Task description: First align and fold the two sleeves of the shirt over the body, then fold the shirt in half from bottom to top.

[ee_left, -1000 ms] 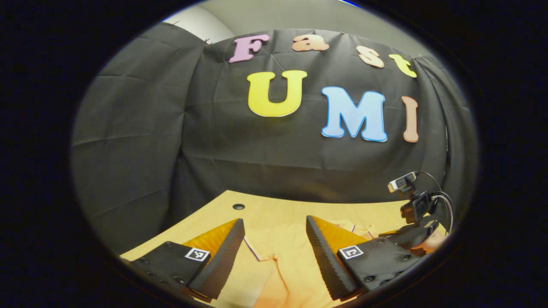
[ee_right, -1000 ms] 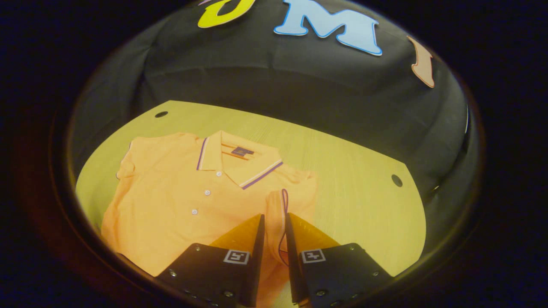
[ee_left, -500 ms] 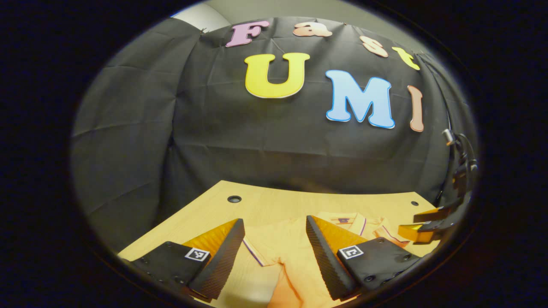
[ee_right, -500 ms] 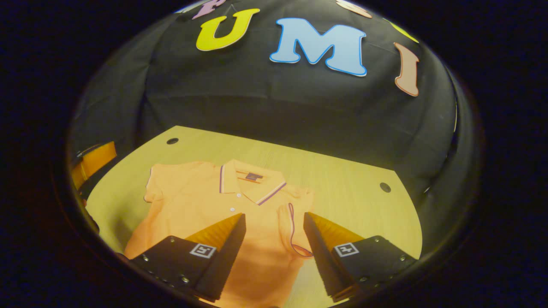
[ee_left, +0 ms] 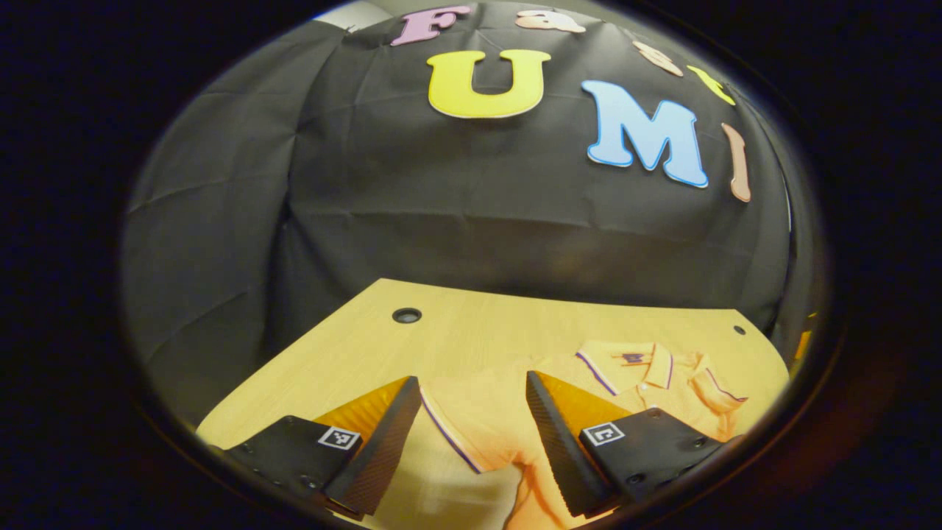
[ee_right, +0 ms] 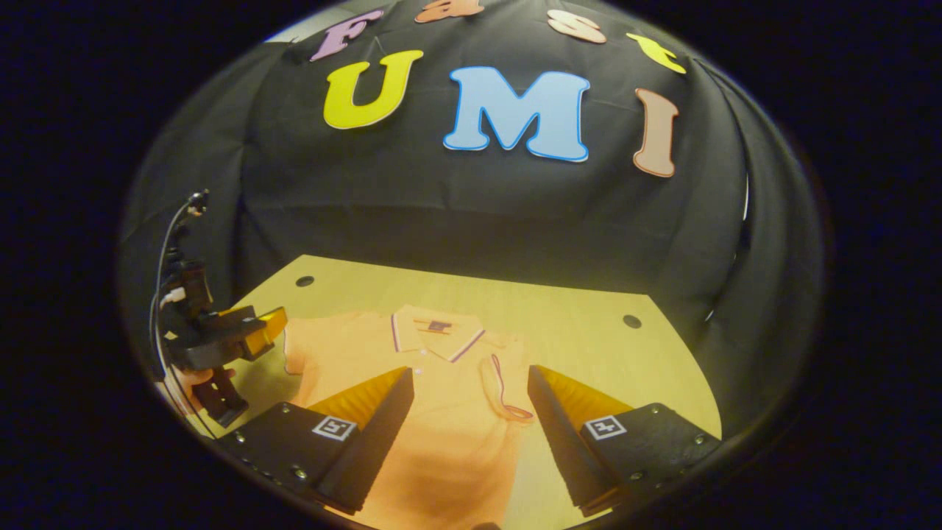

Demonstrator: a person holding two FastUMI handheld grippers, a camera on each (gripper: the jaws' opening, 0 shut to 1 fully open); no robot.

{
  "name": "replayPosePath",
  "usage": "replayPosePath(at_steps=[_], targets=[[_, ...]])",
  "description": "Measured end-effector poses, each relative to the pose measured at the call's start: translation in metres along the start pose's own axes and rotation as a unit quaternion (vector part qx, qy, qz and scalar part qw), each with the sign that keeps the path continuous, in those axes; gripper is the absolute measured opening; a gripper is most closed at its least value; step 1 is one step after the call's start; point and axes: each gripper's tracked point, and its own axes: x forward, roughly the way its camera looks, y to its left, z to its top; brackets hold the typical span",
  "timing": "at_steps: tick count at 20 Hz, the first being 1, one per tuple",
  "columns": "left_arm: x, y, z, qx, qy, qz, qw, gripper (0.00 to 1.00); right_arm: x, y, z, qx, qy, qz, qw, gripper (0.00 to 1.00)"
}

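One sleeve (ee_right: 504,386) folded | both grippers, left gripper (ee_left: 471,434) and right gripper (ee_right: 471,427), gape empty | you pinch left sleeve (ee_left: 460,427) at its hem, lay it level across shirt (ee_right: 412,368).

Your shirt (ee_right: 441,412) is plain orange – collar (ee_right: 436,336) edged in white and purple stripes – on a pale wood-grain table (ee_right: 589,346)

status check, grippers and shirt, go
Left gripper open above unfolded sleeve. Right gripper open, holding nothing. Shirt flat on table, one sleeve folded.
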Motion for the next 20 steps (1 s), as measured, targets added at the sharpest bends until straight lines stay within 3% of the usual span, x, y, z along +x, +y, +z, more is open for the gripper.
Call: replayPosePath(at_steps=[13, 16, 20], targets=[[0.084, 0.025, -0.073, -0.035, 0.081, 0.046, 0.995, 0.94, -0.052, -0.015, -0.032, 0.030, 0.031, -0.022, 0.999, 0.97], [0.092, 0.025, -0.065, -0.059, 0.076, 0.043, 0.994, 0.94, -0.053, -0.014, -0.034, 0.035, 0.035, -0.020, 0.999, 0.97], [0.094, 0.026, -0.076, -0.023, 0.100, 0.057, 0.993, 0.87, -0.055, -0.012, -0.033, 0.041, 0.032, -0.017, 0.998, 0.97]])
